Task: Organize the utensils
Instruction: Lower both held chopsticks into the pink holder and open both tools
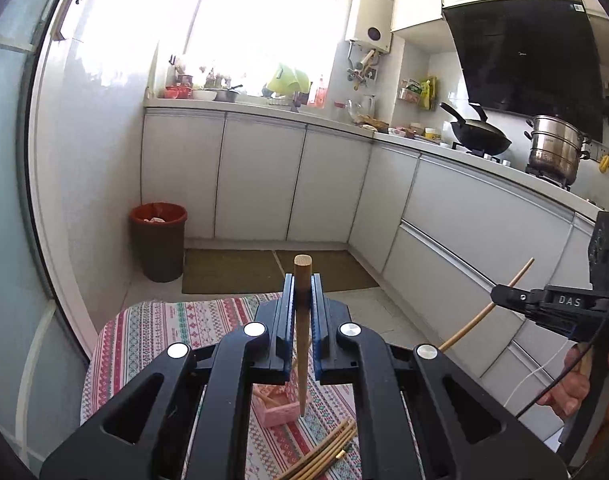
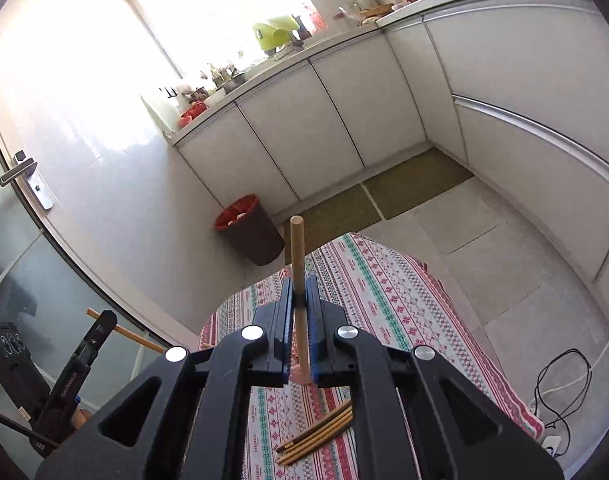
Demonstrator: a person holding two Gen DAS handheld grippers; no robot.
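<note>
The left gripper (image 1: pixel 303 296) pinches a round, pale wooden chopstick (image 1: pixel 302 332) that stands upright between its fingers. The right gripper (image 2: pixel 300 296) pinches a second wooden chopstick (image 2: pixel 299 296) the same way. Below the fingers, a bundle of chopsticks (image 2: pixel 316 432) lies on the striped tablecloth (image 2: pixel 384 288) near a pink box (image 1: pixel 278 410).

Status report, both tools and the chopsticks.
Left tool shut on one wooden chopstick. Right tool shut on another. Loose chopstick bundle beside pink box. Nothing in the way.
</note>
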